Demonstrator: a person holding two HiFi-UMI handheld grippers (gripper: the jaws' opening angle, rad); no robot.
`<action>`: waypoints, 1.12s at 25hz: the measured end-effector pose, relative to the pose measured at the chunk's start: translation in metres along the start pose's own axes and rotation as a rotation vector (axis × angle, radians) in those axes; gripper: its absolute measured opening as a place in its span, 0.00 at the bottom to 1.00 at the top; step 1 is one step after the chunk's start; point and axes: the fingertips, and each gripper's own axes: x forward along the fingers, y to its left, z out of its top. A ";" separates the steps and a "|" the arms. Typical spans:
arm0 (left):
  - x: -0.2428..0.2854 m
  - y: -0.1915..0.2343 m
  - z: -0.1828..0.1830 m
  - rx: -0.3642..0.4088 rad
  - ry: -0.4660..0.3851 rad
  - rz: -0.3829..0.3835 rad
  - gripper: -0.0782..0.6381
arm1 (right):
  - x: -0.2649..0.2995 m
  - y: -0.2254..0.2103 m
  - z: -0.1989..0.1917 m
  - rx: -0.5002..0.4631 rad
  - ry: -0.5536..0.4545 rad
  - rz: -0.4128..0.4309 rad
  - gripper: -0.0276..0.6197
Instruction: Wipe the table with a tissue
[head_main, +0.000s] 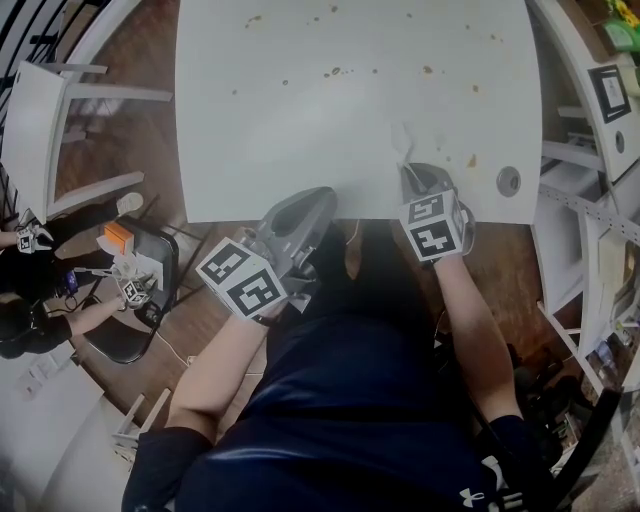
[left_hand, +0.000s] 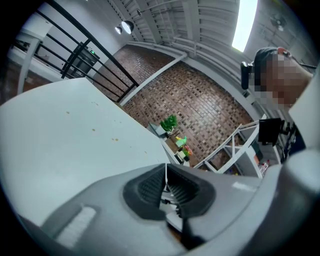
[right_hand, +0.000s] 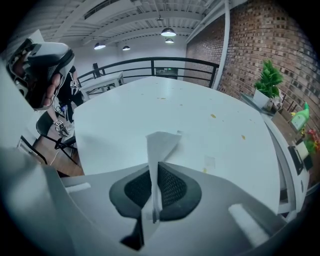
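Your right forearm (head_main: 478, 335) reaches bare from your body to the near edge of the table (head_main: 330, 140). There your right gripper (head_main: 409, 172) tips steeply down, with its marker cube (head_main: 436, 226) turned up toward you. Your left forearm (head_main: 222, 355) comes in from the lower left. Your left gripper (head_main: 322, 198) lies much closer to level, its nose just at the same edge, to the left of the right gripper and apart from it.

Both grippers are smooth, pale grey shells that taper to rounded noses. Their dark pads (right_hand: 172, 187) carry a fine ribbed mesh. The cubes are white with black square markers. The table is flat, matte white, scattered with small brown crumbs (head_main: 333, 71), and it has a round grey cap (head_main: 508, 181) near its right front corner. The tissue (head_main: 402, 140) is thin, white and creased into a pointed fold.

Your right gripper pinches that tissue. In the right gripper view it runs edge-on between the pads, which press on it from both sides. Its folded point sticks out past the tips, over the table close to the near edge. You cannot tell from these views whether that point touches the surface. Your left gripper's pads are pressed together with nothing between them, showing only a thin bright seam. The tissue sits off to that gripper's right.
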 end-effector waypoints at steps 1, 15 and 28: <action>0.002 -0.001 0.000 0.000 0.002 0.000 0.12 | 0.000 -0.003 -0.002 0.009 0.000 -0.003 0.06; 0.019 -0.011 -0.003 -0.003 -0.004 0.004 0.12 | -0.004 -0.055 -0.015 0.080 0.012 -0.067 0.06; -0.008 0.008 0.008 -0.026 -0.038 0.027 0.12 | 0.009 -0.031 0.012 0.010 0.026 -0.057 0.06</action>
